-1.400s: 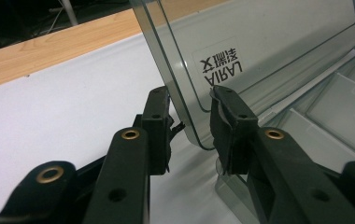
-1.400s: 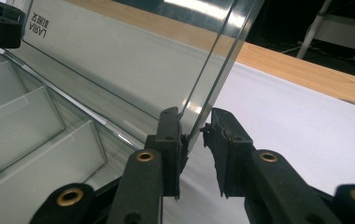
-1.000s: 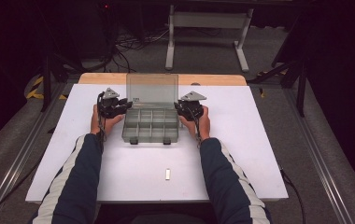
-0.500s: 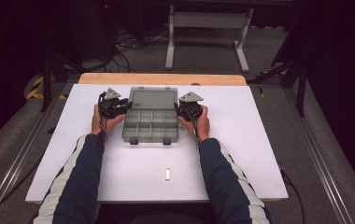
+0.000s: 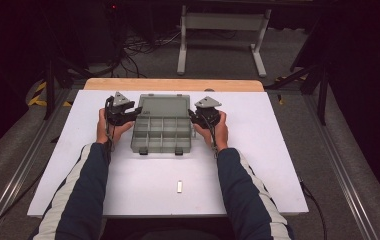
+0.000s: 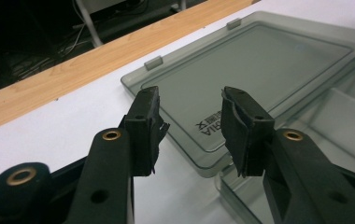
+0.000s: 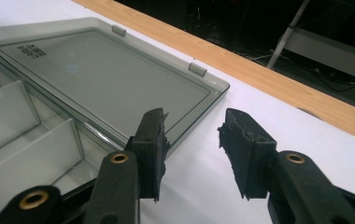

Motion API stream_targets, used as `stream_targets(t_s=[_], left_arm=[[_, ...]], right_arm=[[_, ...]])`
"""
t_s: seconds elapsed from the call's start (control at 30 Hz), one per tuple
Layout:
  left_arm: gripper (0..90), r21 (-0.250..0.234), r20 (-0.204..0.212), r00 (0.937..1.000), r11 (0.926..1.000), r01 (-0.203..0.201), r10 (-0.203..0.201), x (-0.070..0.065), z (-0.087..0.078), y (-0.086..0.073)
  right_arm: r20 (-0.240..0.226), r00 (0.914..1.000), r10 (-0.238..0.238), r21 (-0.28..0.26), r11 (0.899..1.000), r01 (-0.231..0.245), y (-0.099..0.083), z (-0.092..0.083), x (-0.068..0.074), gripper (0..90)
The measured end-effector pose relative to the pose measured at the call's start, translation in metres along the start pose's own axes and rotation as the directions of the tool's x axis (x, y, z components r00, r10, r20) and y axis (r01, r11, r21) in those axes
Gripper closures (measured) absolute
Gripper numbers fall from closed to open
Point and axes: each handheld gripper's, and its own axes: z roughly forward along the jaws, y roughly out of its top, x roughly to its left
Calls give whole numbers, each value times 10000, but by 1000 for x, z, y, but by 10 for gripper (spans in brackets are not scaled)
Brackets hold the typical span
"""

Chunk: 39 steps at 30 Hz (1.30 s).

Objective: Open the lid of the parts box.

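Nearest the desk's (image 5: 258, 165) front edge lies a small white piece (image 5: 179, 186), well apart from everything else. Farther in, about midway across the desk, sits the clear compartment box (image 5: 160, 136), its two latches facing the front edge. Its lid (image 5: 166, 106) is folded fully open and lies flat on the desk behind the tray, reaching toward the wooden strip (image 5: 173, 84) along the far edge.

The left gripper (image 5: 137, 111) sits at the box's left side, by the hinge line. In the left gripper view its fingers (image 6: 144, 126) stand apart, having just been opening; they are released, with the lid's near-left corner showing in the gap below them, and the pads press on nothing.

The right gripper (image 5: 192, 114) mirrors it at the box's right side. In the right gripper view its fingers (image 7: 151, 144) have likewise just been opening and are released; the lid's right corner lies just beside the left finger, and bare desk shows between the two.
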Motion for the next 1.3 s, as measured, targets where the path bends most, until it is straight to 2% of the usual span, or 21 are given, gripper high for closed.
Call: stream_targets(t_s=[0.27,0.33,0.5,0.57,0.67,0.7,0.8,0.9,0.97,1.07,1.17,1.3], left_arm=[[469,63,-6,9978,9978,-660,660,-8,-19,12],[445,108,-89,9946,9946,-1035,1036,-10,-26,14],[395,104,34,9887,9887,-1497,1497,-17,-39,15],[368,155,32,9846,9845,-1749,1748,-19,-44,15],[330,89,46,9822,9821,-1879,1879,-22,-50,14],[308,84,13,9785,9785,-2060,2060,-24,-55,12],[279,33,-11,9749,9749,-2225,2225,-27,-62,11],[254,-2,148,9716,9717,-2364,2363,-30,-68,10],[247,-85,139,9665,9666,-2561,2562,-32,-73,9],[236,-131,211,9648,9650,-2619,2621,-34,-76,8],[223,-200,285,9571,9574,-2880,2884,-38,-83,5],[208,-337,463,9520,9529,-3013,3026,-46,-91,1]], right_arm=[[-400,9984,-405,-123,9991,400,5,-19,2,538],[-582,9969,-527,-240,9984,514,8,-25,3,518],[-939,9898,-1072,-467,9936,1032,11,-38,7,472],[-1070,9880,-1111,-472,9932,1066,11,-41,8,452],[-1188,9853,-1230,-507,9918,1177,10,-47,10,435],[-1286,9839,-1239,-512,9917,1182,10,-50,11,424],[-1446,9807,-1314,-626,9904,1235,10,-55,13,401],[-1624,9779,-1318,-659,9903,1225,10,-60,14,378],[-1738,9758,-1326,-665,9902,1227,10,-63,15,368],[-1919,9715,-1392,-701,9893,1279,9,-68,17,336],[-1998,9684,-1495,-651,9881,1391,8,-74,19,302],[-2129,9644,-1567,-688,9870,1451,6,-83,22,262]])
